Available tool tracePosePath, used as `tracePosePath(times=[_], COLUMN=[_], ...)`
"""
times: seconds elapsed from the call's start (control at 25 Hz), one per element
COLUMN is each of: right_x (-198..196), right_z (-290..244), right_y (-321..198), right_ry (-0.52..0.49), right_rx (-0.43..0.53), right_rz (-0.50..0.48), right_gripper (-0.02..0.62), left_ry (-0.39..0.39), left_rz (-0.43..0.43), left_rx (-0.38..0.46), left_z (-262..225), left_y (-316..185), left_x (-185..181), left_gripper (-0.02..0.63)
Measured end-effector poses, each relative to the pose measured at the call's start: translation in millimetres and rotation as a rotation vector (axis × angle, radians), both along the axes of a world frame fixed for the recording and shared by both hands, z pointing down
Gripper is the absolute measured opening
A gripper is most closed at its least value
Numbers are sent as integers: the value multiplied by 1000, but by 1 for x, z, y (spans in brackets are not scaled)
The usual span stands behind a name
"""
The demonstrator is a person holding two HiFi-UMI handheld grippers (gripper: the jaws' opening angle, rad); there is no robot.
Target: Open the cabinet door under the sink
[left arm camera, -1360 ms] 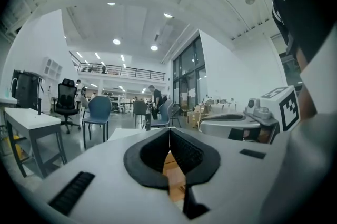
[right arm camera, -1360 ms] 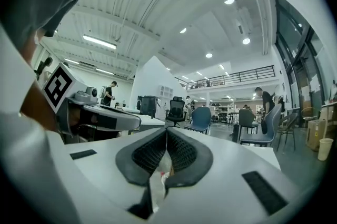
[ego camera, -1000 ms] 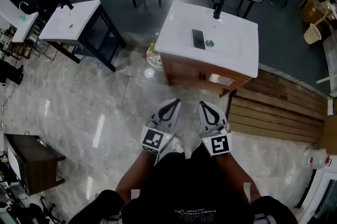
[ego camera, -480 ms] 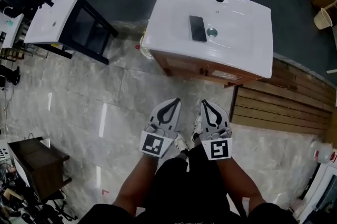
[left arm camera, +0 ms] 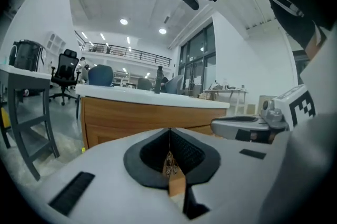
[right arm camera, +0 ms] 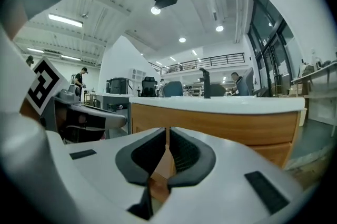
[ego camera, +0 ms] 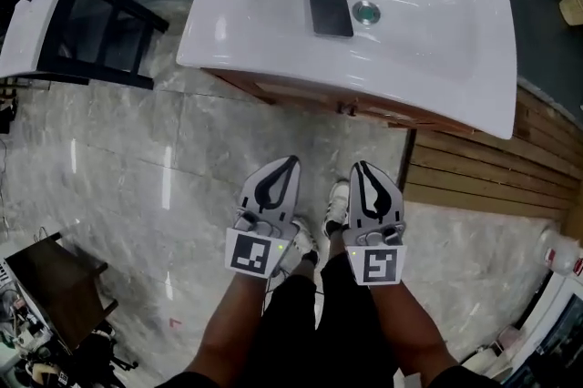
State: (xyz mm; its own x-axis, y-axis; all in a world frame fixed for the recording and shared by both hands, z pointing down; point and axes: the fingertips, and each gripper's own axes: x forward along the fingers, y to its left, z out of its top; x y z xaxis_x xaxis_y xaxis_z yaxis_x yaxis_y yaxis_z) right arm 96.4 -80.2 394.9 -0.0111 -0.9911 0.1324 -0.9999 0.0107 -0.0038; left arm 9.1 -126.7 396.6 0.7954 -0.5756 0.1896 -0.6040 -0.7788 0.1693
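With jaws closed empty on left gripper (ego camera: 291, 161) and right gripper (ego camera: 360, 166), the brown wooden cabinet door (left arm camera: 121, 120) under the white rectangular sink (ego camera: 273, 22) could get bumped, not grabbed.

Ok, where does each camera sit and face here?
Head view: on the person's head, facing steeply down at the sink; forearms, left gripper, right gripper show.
Left gripper view: on that gripper, level along its shut fingers toward the cabinet; right gripper at right.
Right gripper view: mirrored; left gripper at left.
Both gripper views share cabinet and faucet.
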Motion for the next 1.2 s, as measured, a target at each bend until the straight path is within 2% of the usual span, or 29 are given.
tracePosePath(times=[0.24, 0.28, 0.32, 0.36, 0.56, 0.96, 1.2], right_x=[16, 19, 21, 23, 34, 53, 62], right_z=[80, 92, 104, 115, 158, 211, 221], right_y=[-11, -15, -20, -24, -40, -72, -82], right_ry=[9, 10, 11, 12, 32, 41, 32], right_rx=[-63, -67, -69, -72, -87, -114, -116], right_rz=[-1, 0, 3, 8, 43, 150, 204], right_gripper=[26, 40, 100, 118, 118, 146, 149], left_ry=[-55, -62, -67, -71, -97, -108, -117], left_rz=[16, 20, 24, 26, 34, 41, 46], left_rx=[-17, -13, -7, -2, -4, -24, -37], left_z=[69, 79, 89, 99, 136, 175, 189], left_y=[-14, -19, -24, -28, -37, -45, -47], left_x=[15, 17, 19, 21, 25, 32, 34], left_gripper=[23, 23, 23, 23, 23, 23, 23])
